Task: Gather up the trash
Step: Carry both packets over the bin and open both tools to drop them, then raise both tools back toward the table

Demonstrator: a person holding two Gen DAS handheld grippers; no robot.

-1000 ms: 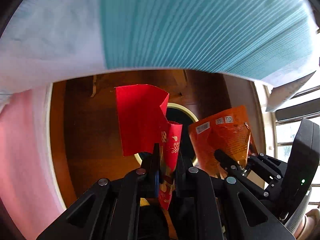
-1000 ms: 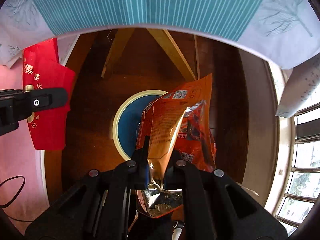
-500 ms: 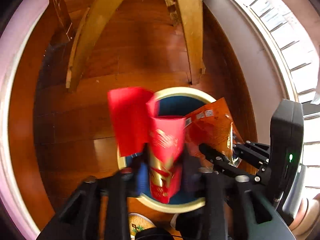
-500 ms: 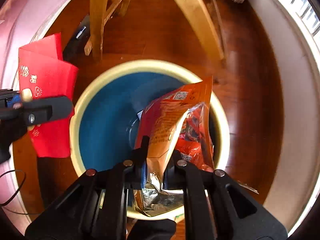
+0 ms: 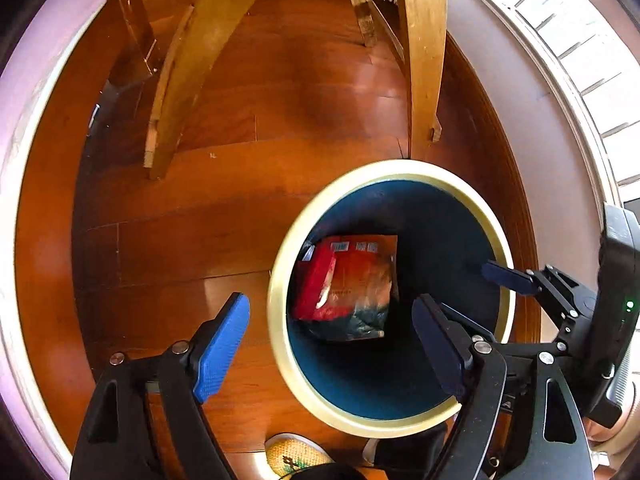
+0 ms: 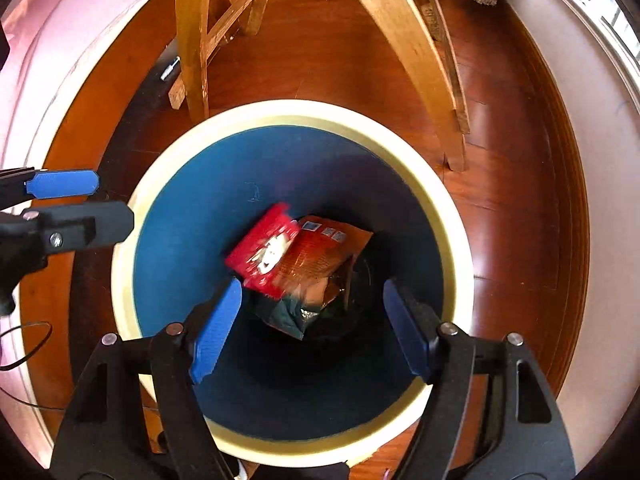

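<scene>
A blue bin with a cream rim point(image 5: 280, 280) point(image 6: 128, 216) stands on the wooden floor. Inside it lie a red packet point(image 5: 316, 280) point(image 6: 264, 248) and an orange snack bag point(image 5: 364, 284) point(image 6: 324, 256), both free of any grip. My left gripper point(image 5: 332, 340) hangs over the bin's left rim, its jaws opening wide with nothing between the pads. My right gripper point(image 6: 312, 328) points down into the bin, jaws also opening and empty. The right gripper's fingers point(image 5: 508, 276) show over the bin at the right of the left wrist view; the left one's fingers point(image 6: 64, 184) show at the left of the right wrist view.
Wooden chair legs point(image 5: 180, 80) point(image 6: 192, 40) rise just beyond the bin. A pale wall and window frame point(image 5: 560, 80) curve along the right. A pink surface point(image 6: 60, 60) borders the left. A shoe tip point(image 5: 296, 452) shows at the bottom edge. A thin cable point(image 6: 24, 344) lies at the left.
Both grippers sank toward the bin and opened. The red packet and the orange bag left the jaws and now lie inside the bin.
</scene>
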